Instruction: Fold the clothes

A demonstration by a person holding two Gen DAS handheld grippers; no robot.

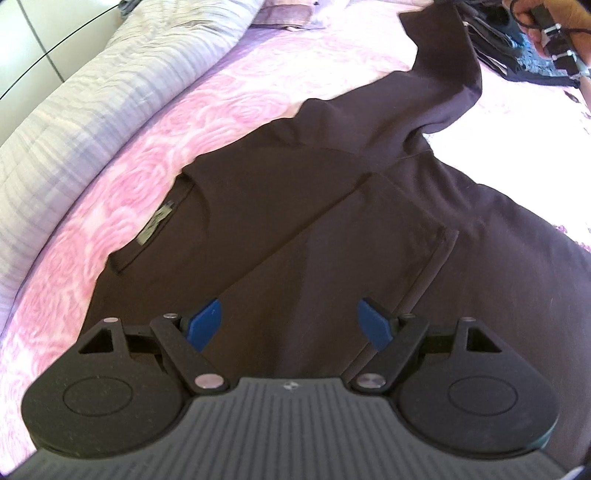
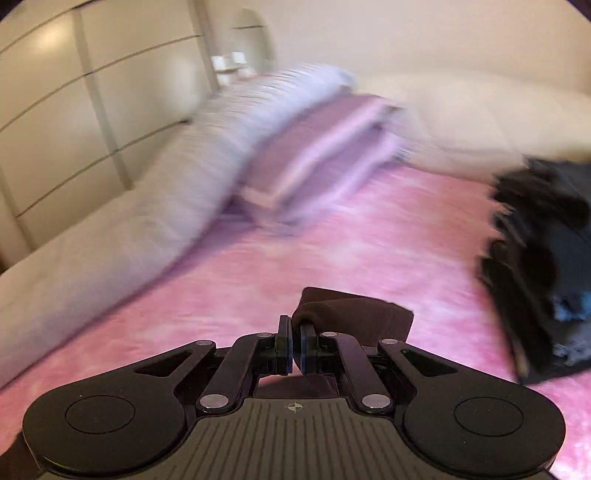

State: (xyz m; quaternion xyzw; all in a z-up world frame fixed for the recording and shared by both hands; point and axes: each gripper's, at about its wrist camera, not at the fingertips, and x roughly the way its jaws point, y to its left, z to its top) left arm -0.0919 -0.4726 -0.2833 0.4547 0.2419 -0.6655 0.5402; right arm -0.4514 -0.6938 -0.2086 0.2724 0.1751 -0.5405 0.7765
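**Dark shirt on a pink bed, one sleeve lifted**

Pink rose-patterned bedding point(image 1: 155, 155) fills the left wrist view, with a pale grey striped quilt point(image 1: 92, 74) rolled along its far edge. On it lies a dark brown shirt point(image 1: 295, 229), spread mostly flat, its neckline and a small label point(image 1: 157, 221) turned toward the quilt. 1 sleeve point(image 1: 369, 236) is folded diagonally across the chest. The other sleeve point(image 1: 447, 66) rises off the bed toward the top right corner, where a hand point(image 1: 546, 22) grips a tool handle. The left gripper point(image 1: 291, 325) hangs over the lower part of the shirt with its 2 blue fingertips point(image 1: 205, 325) spread wide apart, nothing between them and not touching the cloth. A heap of dark clothes point(image 1: 495, 48) lies near the top right.

Cream cupboard doors point(image 2: 74, 110) and a wall stand behind the bed in the right wrist view, which is smeared by motion. The grey quilt point(image 2: 207, 155) and a lilac pillow point(image 2: 325, 147) lie along the far side of the pink bedding point(image 2: 369, 240). The right gripper point(image 2: 294, 350) is clenched on a fold of the dark sleeve point(image 2: 354, 314), which bunches out just past its tips, above the bedding. A pile of dark clothes point(image 2: 543, 266) sits at the right edge.
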